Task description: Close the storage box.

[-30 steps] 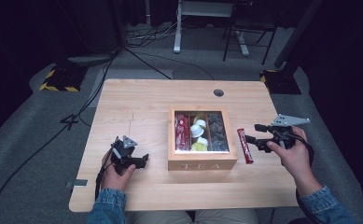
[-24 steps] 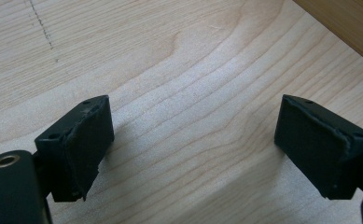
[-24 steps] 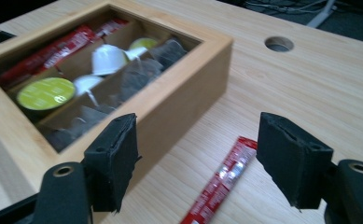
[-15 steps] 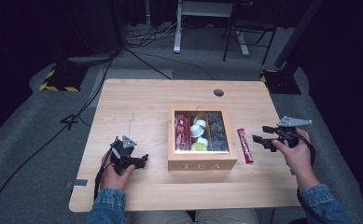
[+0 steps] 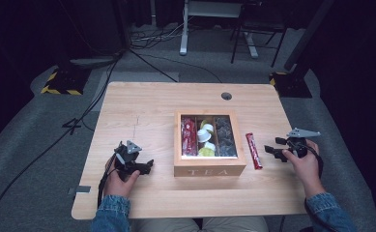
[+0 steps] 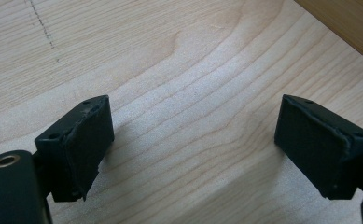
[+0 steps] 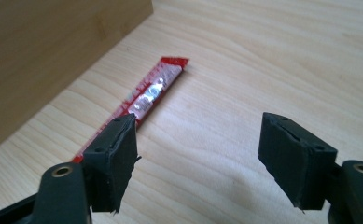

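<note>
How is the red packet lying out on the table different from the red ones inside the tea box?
The loose red packet lies flat on the bare table, right of the tea box; the boxed red packets sit in its left compartment. The loose packet is single; the boxed ones are bunched together. The loose packet lies near the open right gripper; the boxed ones are farther from it. They share the red colour and long narrow shape.

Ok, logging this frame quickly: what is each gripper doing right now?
Left gripper: open, holding nothing, over bare light wooden table.
Right gripper: open, empty, beside the red foil stick packet.
</note>
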Motion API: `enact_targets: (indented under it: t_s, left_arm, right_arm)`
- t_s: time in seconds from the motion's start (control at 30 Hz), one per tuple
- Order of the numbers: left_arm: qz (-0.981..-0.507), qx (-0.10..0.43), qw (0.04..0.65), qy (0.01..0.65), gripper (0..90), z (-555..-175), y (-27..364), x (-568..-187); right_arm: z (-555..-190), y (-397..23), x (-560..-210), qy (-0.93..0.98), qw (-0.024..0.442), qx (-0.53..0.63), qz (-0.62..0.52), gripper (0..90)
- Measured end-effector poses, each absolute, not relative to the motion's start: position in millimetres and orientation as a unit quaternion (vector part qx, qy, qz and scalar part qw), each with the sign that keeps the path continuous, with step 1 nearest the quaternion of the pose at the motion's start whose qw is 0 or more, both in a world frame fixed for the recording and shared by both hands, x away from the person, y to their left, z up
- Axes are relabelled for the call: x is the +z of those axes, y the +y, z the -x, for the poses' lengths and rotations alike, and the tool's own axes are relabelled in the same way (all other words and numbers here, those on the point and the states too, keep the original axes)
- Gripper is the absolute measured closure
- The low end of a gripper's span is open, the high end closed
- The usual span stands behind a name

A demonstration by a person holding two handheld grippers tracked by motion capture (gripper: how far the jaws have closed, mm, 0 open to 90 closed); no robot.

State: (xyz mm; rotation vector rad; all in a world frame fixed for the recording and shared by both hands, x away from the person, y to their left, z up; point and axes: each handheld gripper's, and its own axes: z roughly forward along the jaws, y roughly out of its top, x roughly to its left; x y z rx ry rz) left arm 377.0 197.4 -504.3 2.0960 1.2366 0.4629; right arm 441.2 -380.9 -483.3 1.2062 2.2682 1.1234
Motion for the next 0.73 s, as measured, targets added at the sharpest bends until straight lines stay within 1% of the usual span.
enact_targets:
  t_s: [0.23, 0.3, 0.33, 0.37, 0.4, 0.43, 0.47, 0.6, 0.73]
  left_arm:
    - [-0.797, 0.178, 0.325, 0.477, 11.9, -376.3, 197.8, -504.3]
    - [-0.796, 0.178, 0.324, 0.48, 11.9, -375.6, 198.0, -504.3]
    - [-0.794, 0.18, 0.324, 0.482, 11.9, -375.5, 198.0, -504.3]
    - [-0.793, 0.18, 0.324, 0.484, 11.9, -375.2, 197.9, -504.3]
    - [-0.789, 0.182, 0.321, 0.491, 11.7, -374.4, 197.3, -504.2]
    - [-0.789, 0.182, 0.321, 0.491, 11.6, -374.4, 197.3, -504.2]
    - [-0.787, 0.182, 0.321, 0.494, 11.6, -373.9, 196.9, -504.3]
    - [-0.777, 0.189, 0.317, 0.51, 11.5, -370.3, 195.4, -504.3]
    - [-0.776, 0.19, 0.316, 0.511, 11.5, -369.8, 195.4, -504.3]
  right_arm:
    - [-437.7, -382.8, -498.6, 0.8, 0.169, 0.384, -0.429, 27.2]
    - [-437.1, -382.6, -502.3, 0.803, 0.17, 0.378, -0.428, 24.6]
    - [-436.5, -381.8, -502.7, 0.808, 0.179, 0.37, -0.423, 21.9]
    - [-436.5, -381.8, -502.7, 0.808, 0.179, 0.37, -0.423, 21.9]
    - [-435.7, -379.4, -503.2, 0.814, 0.187, 0.359, -0.417, 17.6]
    - [-435.7, -379.4, -503.2, 0.814, 0.187, 0.359, -0.417, 17.6]
    - [-435.6, -378.6, -503.3, 0.814, 0.188, 0.356, -0.419, 15.5]
    - [-435.6, -378.4, -503.4, 0.812, 0.189, 0.354, -0.423, 14.9]
    - [-435.5, -378.3, -503.5, 0.812, 0.19, 0.354, -0.423, 14.9]
